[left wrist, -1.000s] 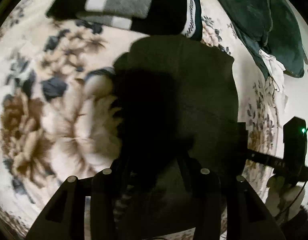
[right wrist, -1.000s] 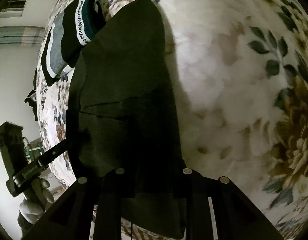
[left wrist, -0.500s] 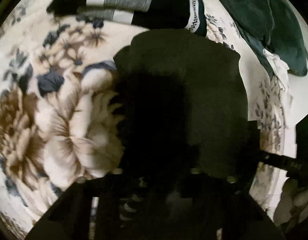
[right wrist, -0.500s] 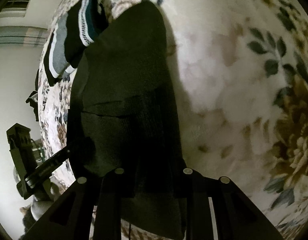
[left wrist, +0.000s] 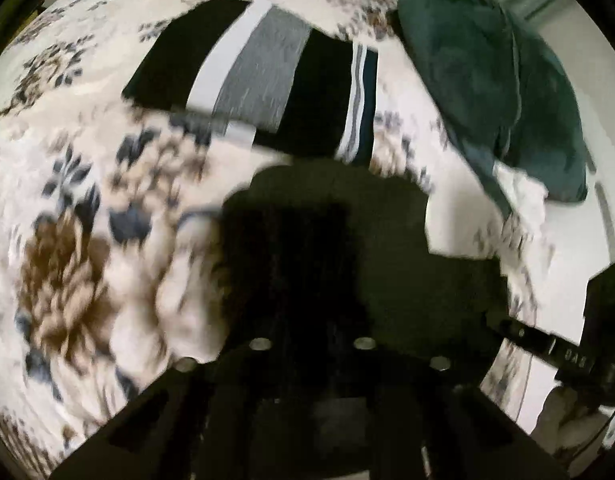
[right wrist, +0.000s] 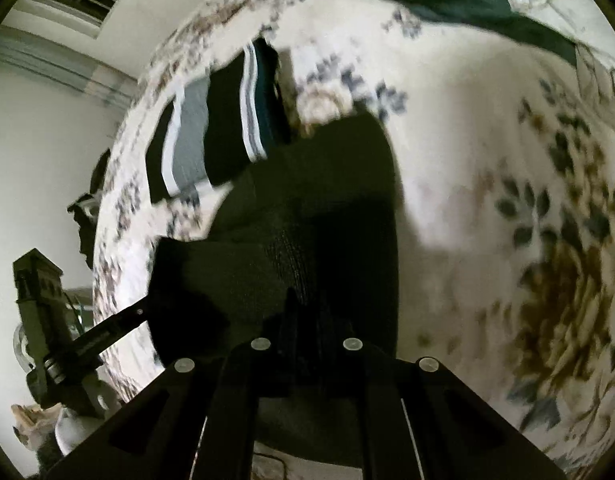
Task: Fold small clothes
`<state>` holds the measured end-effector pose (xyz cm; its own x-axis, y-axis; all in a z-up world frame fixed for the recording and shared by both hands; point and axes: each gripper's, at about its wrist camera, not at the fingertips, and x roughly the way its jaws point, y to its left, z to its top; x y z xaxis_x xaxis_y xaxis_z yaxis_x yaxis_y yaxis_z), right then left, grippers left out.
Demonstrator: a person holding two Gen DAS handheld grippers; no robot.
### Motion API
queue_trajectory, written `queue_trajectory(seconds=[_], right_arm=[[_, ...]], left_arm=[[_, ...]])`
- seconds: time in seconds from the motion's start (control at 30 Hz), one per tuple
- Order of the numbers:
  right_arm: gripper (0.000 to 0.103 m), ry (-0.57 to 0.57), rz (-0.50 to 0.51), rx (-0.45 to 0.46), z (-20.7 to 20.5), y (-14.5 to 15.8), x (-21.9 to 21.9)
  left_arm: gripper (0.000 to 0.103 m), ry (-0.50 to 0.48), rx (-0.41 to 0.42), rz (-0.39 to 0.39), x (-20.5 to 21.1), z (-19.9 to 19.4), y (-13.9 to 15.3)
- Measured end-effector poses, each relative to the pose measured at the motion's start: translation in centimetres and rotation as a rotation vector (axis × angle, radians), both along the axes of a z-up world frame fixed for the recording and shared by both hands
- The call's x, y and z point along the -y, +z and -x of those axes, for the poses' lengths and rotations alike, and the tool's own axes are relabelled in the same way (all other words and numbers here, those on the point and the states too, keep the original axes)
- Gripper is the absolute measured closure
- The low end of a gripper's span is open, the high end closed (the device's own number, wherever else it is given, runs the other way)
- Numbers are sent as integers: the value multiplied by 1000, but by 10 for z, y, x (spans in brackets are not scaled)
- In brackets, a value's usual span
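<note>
The dark garment (right wrist: 307, 216) lies on the flowered bedspread (right wrist: 487, 152), just on the near side of the striped folded piece (right wrist: 223, 128), its near hem lifted off the cover by both tools; it looks soft, light and limp, a knit that will sag between two holds and drape wherever it is let go; I judge it neither slippery nor fragile, though a thin pinch of cloth could slide out if tugged sideways. The two near corners of the hem seem the sensible places to take it, and that is where it is taken. The left gripper (left wrist: 311, 320) has just been closing and now stands all but shut, dark cloth caught between the jaws; the right gripper (right wrist: 307, 320) has likewise just been closing and is pinched on the same hem, with fabric visibly bunched at its tips. By my count: one dark garment in hand; one striped folded piece beyond it; one teal heap (left wrist: 499, 80) further off past the striped piece and to its right, though whether that is one thing or several I cannot tell; two grippers; one bedspread under all of it.
</note>
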<state>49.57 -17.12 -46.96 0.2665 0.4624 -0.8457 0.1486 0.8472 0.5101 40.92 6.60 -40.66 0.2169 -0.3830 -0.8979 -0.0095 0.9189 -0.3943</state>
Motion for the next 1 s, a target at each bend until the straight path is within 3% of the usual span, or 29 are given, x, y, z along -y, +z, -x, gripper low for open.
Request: queue_trajectory(seconds=[0.13, 0.23, 0.3, 0.47, 0.53, 0.6, 0.63, 0.77, 0.83, 0.87, 0.9, 0.93, 0.97, 1.0], right_arm=[[97, -30, 46, 4, -55, -5, 1], [97, -46, 115, -48, -96, -35, 0], [97, -57, 134, -97, -110, -55, 3], [93, -31, 49, -160, -107, -79, 13], [84, -27, 26, -171, -102, -83, 18], [66, -29, -23, -188, -95, -89, 22], [65, -34, -48, -191, -93, -92, 23], [65, -17, -63, -244, -88, -103, 15], [65, -4, -41, -263, -88, -107, 7], [67, -4, -20, -255, -88, -104, 4], [81, -1, 5, -225, -88, -99, -1], [85, 11, 22, -215, -88, -96, -5], [86, 27, 54, -198, -88, -90, -10], [88, 33, 67, -183, -88, -85, -13]], left_arm=[[96, -5, -34, 53, 10, -65, -15], [96, -13, -120, 42, 9, -109, -61], [96, 5, -167, 53, 6, -119, -78], [93, 17, -173, 112, -8, -105, -75], [78, 37, -225, 135, -16, -95, -80], [39, 47, -257, 153, -20, -87, -84], [37, 57, -256, 175, -23, -83, -85], [37, 30, -287, 230, -15, -72, -92], [37, -17, -298, 205, -1, -70, -97], [37, -45, -295, 189, 7, -70, -99], [39, -69, -294, 165, 13, -69, -100], [39, -108, -290, 117, 24, -68, -101], [43, -136, -276, 102, 30, -68, -99], [61, -165, -253, 101, 36, -67, -94]])
